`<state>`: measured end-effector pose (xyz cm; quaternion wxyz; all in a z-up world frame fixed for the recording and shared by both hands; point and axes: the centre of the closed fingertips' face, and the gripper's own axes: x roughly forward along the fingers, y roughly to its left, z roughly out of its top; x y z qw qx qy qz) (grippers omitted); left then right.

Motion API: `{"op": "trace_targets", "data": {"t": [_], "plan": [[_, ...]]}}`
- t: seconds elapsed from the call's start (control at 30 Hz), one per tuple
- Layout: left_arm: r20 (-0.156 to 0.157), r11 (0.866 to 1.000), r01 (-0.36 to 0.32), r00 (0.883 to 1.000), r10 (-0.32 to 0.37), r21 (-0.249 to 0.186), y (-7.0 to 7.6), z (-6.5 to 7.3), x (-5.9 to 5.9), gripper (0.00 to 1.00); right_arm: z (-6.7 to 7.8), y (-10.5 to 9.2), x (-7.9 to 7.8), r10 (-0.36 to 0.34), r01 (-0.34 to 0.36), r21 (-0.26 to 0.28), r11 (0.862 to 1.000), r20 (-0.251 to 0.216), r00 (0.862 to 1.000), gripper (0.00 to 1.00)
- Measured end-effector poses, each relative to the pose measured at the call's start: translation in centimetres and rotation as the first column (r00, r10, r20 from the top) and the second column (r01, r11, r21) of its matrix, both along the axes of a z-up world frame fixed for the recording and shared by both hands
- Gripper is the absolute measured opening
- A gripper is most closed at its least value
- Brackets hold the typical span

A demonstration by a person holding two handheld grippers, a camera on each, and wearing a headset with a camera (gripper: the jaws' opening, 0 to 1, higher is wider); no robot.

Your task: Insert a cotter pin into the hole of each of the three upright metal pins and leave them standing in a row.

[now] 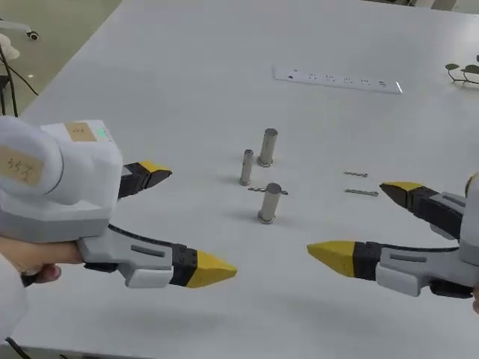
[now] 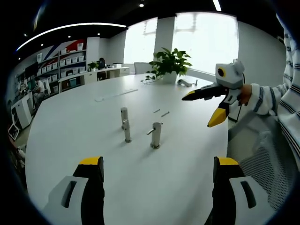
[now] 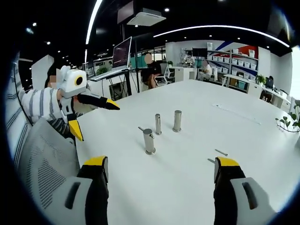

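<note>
Bench [image 1: 187, 75], pale grey and wide, carries all the work; left claw [image 1: 193, 219] hangs over its near left part, jaws spread wide with nothing between them, yellow tips pointing right toward the pins; right claw [image 1: 350, 218] hangs over the near right part, likewise wide open and empty, tips pointing left; the two claws face each other, well apart, with the pins between and beyond them. In the left gripper view the right claw [image 2: 199, 111] shows at the right, held in a hand with a striped sleeve, clear of the bench top; in the right gripper view the left claw [image 3: 98, 123] shows at the left, also off the surface.

White strip [image 1: 337, 78] of sockets lies flat at the far side, well apart from the pins.

Three metal pins stand upright near the middle of the bench, close together but not touching, in a slightly bent line running away from the person; far pin [image 1: 268, 147] is thick and stands on a flared foot; thin pin [image 1: 247, 167] stands just beside it, nearer and a little left; near pin [image 1: 269, 202], thick with a flared foot, stands closest to the claws.

Cotter pin [image 1: 258, 190] sits crosswise through the near pin just under its top, poking out on both sides; I cannot tell whether the far pin or thin pin has a hole showing.

Two loose cotters [image 1: 362, 192] lie flat on the bench to the right of the pins, one beyond the other, roughly parallel, near the right claw's upper tip but not touching it.
</note>
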<state>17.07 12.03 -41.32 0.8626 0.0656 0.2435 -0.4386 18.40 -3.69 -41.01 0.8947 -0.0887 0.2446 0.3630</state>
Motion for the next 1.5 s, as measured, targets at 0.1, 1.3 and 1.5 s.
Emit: {"op": "trace_targets", "data": {"t": [0.1, 1.3, 1.5], "plan": [[0.000, 0.999, -0.014, 1.000, 0.014, -0.037, -0.1, 0.6, 0.6, 0.96, -0.4, -0.7, -0.2, -0.029, 0.028, -0.005, 1.000, -0.017, 0.999, 0.95], [0.108, 0.996, -0.046, 0.993, 0.054, -0.077, -4.0, 2.1, 11.8, 0.51, -1.6, -4.8, -1.8, -0.165, 0.164, -0.016, 0.986, -0.095, 0.982, 0.94], [0.088, 0.997, -0.053, 0.994, 0.057, -0.047, -4.4, 0.4, 12.7, 0.40, -1.4, -5.0, -1.7, -0.168, 0.167, -0.017, 0.986, -0.091, 0.982, 0.94]]}}
